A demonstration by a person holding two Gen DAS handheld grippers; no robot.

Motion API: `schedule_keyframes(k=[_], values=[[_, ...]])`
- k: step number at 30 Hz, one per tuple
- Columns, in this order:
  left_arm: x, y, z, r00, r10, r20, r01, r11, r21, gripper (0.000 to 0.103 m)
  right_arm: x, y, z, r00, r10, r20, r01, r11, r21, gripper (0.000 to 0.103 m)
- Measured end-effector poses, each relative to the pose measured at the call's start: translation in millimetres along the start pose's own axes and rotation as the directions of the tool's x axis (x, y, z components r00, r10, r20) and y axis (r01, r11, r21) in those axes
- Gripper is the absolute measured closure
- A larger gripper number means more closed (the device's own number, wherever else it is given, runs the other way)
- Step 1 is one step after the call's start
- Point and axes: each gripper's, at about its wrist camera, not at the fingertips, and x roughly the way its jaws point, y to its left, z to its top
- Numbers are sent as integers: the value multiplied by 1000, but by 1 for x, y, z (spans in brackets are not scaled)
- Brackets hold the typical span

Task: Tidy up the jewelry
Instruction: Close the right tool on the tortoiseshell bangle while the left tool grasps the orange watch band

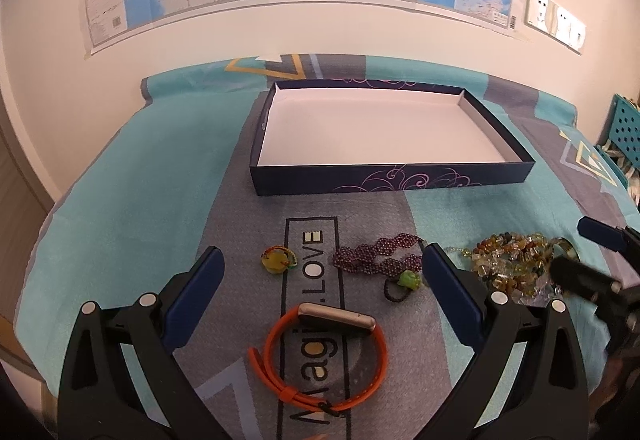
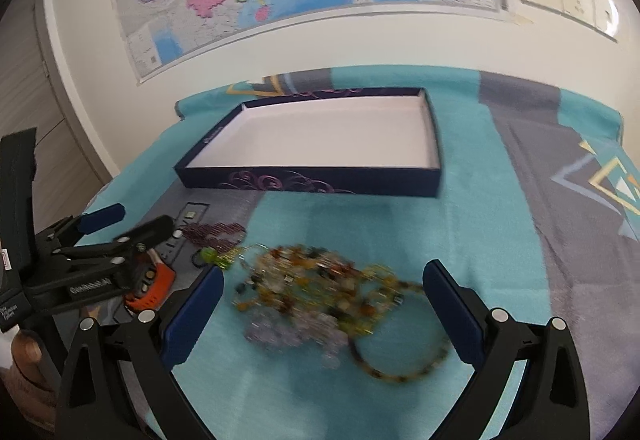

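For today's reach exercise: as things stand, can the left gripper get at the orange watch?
Probably yes. The left gripper is open, and the orange watch lies on the cloth between its fingers with nothing over it; the right gripper is off to the side.

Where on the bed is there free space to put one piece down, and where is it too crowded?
The box is bare inside. The cloth strip between its front wall and the purple bracelet is free, as is the turquoise cloth left of the yellow ring. It is crowded near the left tool: orange watch, green ring and bead pile.
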Motion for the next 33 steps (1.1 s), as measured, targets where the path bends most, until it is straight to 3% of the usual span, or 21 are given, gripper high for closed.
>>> schedule_keyframes(k=[6, 8, 10, 12, 15, 21, 23, 27, 29, 30, 33], values=[[-4, 10, -2, 1000, -17, 6, 16, 999, 34, 6, -11, -41, -15, 997, -75, 7, 75, 997, 37, 9], [-4, 14, -2, 1000, -26, -17, 27, 999, 44, 5, -12, -53, -18, 995, -99, -23, 100, 994, 46, 16], [-5, 17, -3, 999, -37, -21, 38, 998, 48, 6, -8, -63, -21, 992, -115, -57, 118, 991, 55, 35], [-5, 21, -5, 999, -38, -31, 40, 997, 59, 6, -5, -66, -22, 990, -116, -79, 120, 991, 52, 48], [-7, 28, -9, 998, -58, -37, 61, 996, 64, 5, -3, -63, -22, 989, -112, -99, 115, 993, 22, 60], [-4, 34, -19, 987, -124, -99, 135, 984, 116, 7, 9, -51, -14, 987, -105, -121, 98, 993, -64, 72], [1, 35, -21, 981, -146, -127, 161, 980, 119, 23, 11, -50, -12, 987, -103, -127, 93, 993, -78, 77], [11, 39, -22, 965, -190, -182, 216, 967, 133, 34, 14, -49, -9, 986, -95, -136, 81, 992, -100, 81], [17, 40, -24, 949, -225, -222, 259, 957, 134, 54, 16, -47, -7, 985, -93, -143, 77, 990, -114, 81], [20, 40, -25, 941, -233, -245, 272, 952, 138, 57, 16, -47, -7, 985, -91, -145, 75, 990, -117, 80], [20, 37, -26, 942, -223, -251, 271, 946, 176, 57, 19, -45, -5, 985, -86, -152, 67, 989, -128, 77]])
